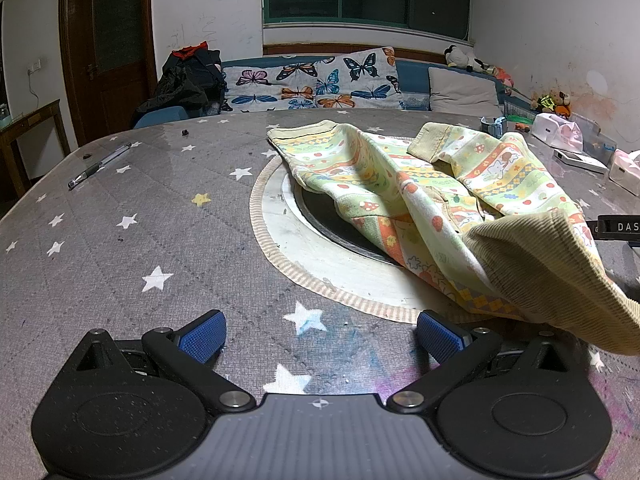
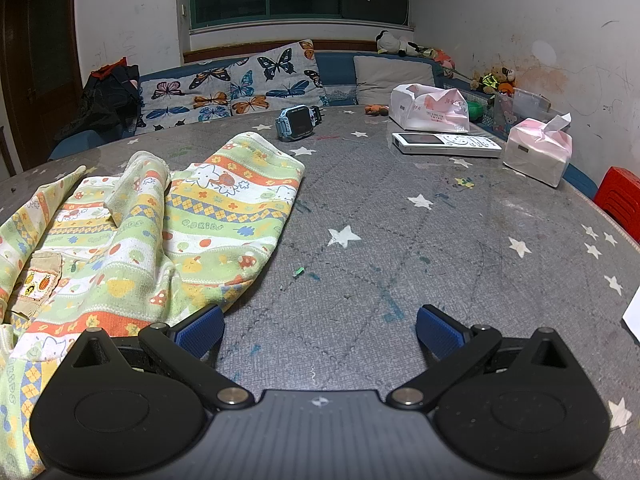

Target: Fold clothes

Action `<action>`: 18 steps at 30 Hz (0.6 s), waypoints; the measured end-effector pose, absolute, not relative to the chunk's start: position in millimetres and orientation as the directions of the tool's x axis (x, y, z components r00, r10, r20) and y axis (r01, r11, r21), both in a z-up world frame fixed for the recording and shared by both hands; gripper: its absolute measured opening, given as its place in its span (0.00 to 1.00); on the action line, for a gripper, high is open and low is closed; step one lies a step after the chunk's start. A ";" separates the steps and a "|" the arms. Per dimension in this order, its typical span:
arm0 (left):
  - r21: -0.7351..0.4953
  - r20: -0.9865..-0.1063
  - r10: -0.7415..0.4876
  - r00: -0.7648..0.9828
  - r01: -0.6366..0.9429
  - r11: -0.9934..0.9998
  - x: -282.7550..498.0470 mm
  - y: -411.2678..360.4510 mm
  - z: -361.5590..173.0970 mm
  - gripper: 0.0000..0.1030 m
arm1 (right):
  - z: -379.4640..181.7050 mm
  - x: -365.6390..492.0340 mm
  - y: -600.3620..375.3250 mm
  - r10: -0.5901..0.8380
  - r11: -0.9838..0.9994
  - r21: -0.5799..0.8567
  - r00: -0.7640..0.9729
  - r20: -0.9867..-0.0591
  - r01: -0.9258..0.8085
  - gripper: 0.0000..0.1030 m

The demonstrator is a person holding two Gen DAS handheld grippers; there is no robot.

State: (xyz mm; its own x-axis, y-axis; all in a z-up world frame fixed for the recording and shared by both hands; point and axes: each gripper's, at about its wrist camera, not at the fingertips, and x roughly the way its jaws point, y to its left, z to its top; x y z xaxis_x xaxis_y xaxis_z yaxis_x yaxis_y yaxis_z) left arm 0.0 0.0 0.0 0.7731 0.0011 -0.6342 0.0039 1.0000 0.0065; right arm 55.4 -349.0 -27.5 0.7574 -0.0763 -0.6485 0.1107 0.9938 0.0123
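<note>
A child's patterned green, yellow and orange top (image 1: 424, 200) lies crumpled on the grey star-print table (image 1: 132, 240), partly over the round centre plate (image 1: 320, 236). Its beige ribbed hem (image 1: 552, 276) bulges up at the near right. My left gripper (image 1: 320, 332) is open and empty, just left of and in front of that hem. In the right wrist view the same top (image 2: 160, 232) lies at the left. My right gripper (image 2: 320, 330) is open and empty, its left finger (image 2: 202, 334) right at the garment's near edge.
A pen (image 1: 100, 166) lies at the table's far left. A blue smartwatch (image 2: 298, 122), a white remote (image 2: 446, 144), tissue packs (image 2: 538, 152) and a white bag (image 2: 430, 108) sit at the far right. A butterfly-print sofa (image 2: 240, 88) stands behind. A red stool (image 2: 620, 200) is at the right edge.
</note>
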 end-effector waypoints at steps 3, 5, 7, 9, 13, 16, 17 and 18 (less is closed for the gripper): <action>0.007 -0.634 0.001 0.773 0.004 1.000 -0.3 -0.1 0.0 1.00 | -27.4 55.3 -349.2 -0.077 0.994 0.011 0.758 -0.648 0.111 1.00; 0.007 -0.635 0.001 0.773 0.004 1.000 -0.4 -0.1 0.0 1.00 | -27.3 55.3 -348.3 -0.084 0.994 0.000 0.757 -0.648 0.111 1.00; 0.007 -0.635 0.001 0.773 0.004 1.000 -0.6 -0.2 0.1 1.00 | -27.2 55.3 -348.4 -0.081 0.994 0.005 0.757 -0.649 0.111 1.00; 0.007 -0.635 0.001 0.773 0.004 1.000 -0.7 -0.2 0.1 1.00 | -27.4 55.7 -349.5 -0.080 0.994 0.007 0.756 -0.650 0.111 1.00; 0.007 -0.637 0.001 0.771 0.005 1.000 -0.3 0.0 -0.1 1.00 | -25.8 54.3 -349.9 -0.073 0.994 0.012 0.755 -0.652 0.106 1.00; 0.008 -0.638 0.000 0.770 0.006 1.000 -0.3 0.3 0.5 1.00 | -25.9 54.9 -350.8 -0.068 0.995 0.011 0.752 -0.656 0.100 1.00; 0.008 -0.639 0.000 0.769 0.006 1.000 0.3 0.4 0.9 1.00 | -25.6 54.7 -351.0 -0.065 0.995 0.012 0.751 -0.657 0.097 1.00; 0.008 -0.640 0.000 0.768 0.007 1.000 0.7 0.6 1.2 1.00 | -25.4 53.8 -351.3 -0.060 0.996 0.015 0.751 -0.658 0.093 1.00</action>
State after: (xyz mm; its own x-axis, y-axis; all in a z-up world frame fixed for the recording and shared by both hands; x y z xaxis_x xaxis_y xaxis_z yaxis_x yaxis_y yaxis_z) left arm 0.7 0.6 1.2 0.7684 -0.0003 -0.6399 0.0069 0.9999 0.0079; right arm 53.8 -351.3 -25.4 0.7506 -0.0601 -0.6581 0.0930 0.9955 0.0152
